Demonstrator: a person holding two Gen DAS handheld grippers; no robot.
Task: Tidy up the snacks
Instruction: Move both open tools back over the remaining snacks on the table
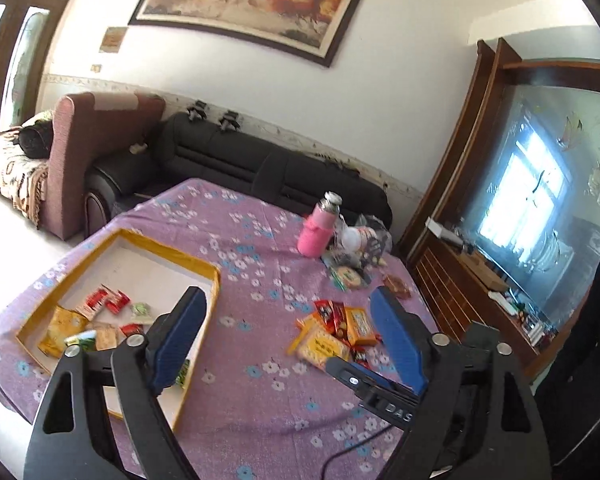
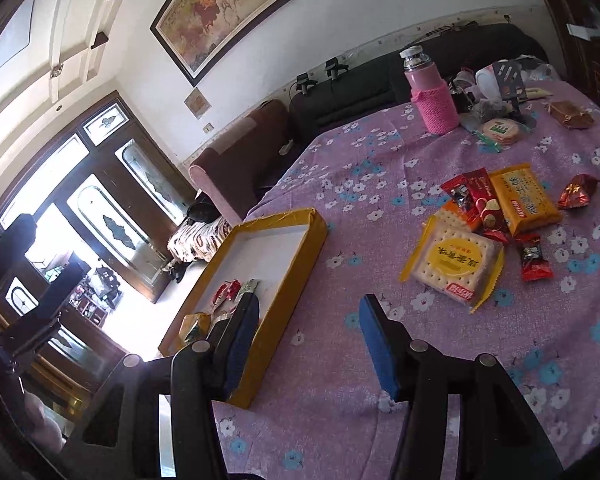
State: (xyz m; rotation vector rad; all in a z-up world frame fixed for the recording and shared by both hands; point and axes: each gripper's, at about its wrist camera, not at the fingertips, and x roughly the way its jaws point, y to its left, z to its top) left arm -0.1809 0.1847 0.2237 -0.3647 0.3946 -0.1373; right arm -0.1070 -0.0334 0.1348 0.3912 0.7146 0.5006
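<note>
- I'm hovering my left gripper (image 1: 288, 320) over the counter (image 1: 260, 400), jaws spread wide and holding nothing.
- My right gripper (image 2: 308, 320) is hanging just right of the yellow tray (image 2: 284, 292), jaws parted too, nothing between them.
- Several snacks are already lying inside the tray; the loose snack pile (image 2: 488, 228) is sitting well to the right of it, and the big cracker pack (image 2: 454, 264) is its nearest piece.
- Beyond the tray's far right, the pink bottle (image 2: 434, 96) is standing by some clutter.
- Risk, I reckon: the wrappers are overlapping, so a pinch could be dragging a neighbour along.
- The cracker pack is looking wide and flat; a shallow grip could slip or crush it.
- The cloth may bunch under my fingertips.
</note>
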